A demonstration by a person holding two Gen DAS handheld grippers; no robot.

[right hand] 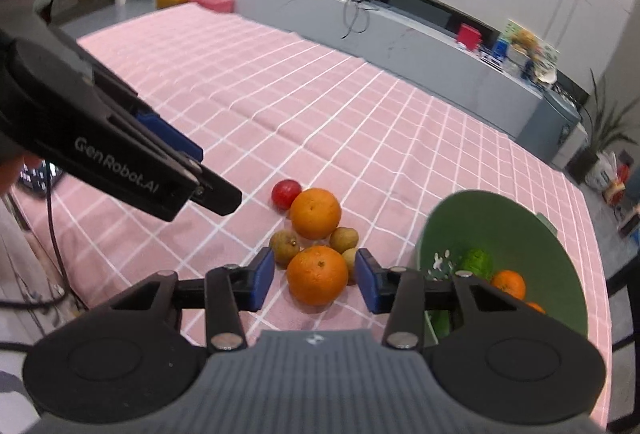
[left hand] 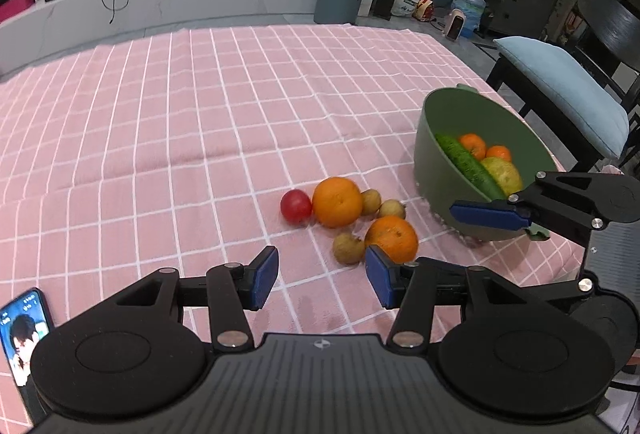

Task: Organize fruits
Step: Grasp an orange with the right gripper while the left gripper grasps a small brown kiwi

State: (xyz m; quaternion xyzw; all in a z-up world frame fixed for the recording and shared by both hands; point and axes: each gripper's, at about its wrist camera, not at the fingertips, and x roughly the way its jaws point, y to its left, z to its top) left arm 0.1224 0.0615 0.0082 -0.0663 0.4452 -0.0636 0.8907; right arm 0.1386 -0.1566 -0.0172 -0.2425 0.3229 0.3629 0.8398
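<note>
A right claw (right hand: 316, 280) with blue pads hangs spread wide over the nearer round orange (right hand: 317, 275) on a desk covered in pink checked cloth (right hand: 360, 106), its fingers flanking the fruit without visibly touching it. The loose fruit lies in a tight cluster just left of the deep green plastic bowl (right hand: 516, 234): a larger orange (right hand: 315, 213) behind, a small red tomato-like fruit (right hand: 285, 194) at the far edge, and three small brown longan-like fruits (right hand: 284, 243) wedged between and beside the oranges. The bowl already holds a green cucumber (left hand: 468, 167), two small tangerines (left hand: 473, 145) and a yellow-green fruit (left hand: 502, 176). The danger lies in that crowding: the right-hand pad sits close to a brown fruit half hidden behind the orange, and a closing pinch could catch it too or knock it rolling across the cloth; a round, smooth orange could also squirt out of an off-centre squeeze. The left claw (left hand: 322, 276) waits low over the near side of the desk, equally spread and holding nothing, angled toward the same cluster, so the two tools may crowd each other. A black smartphone with a lit screen (left hand: 22, 330) lies at the left edge.
</note>
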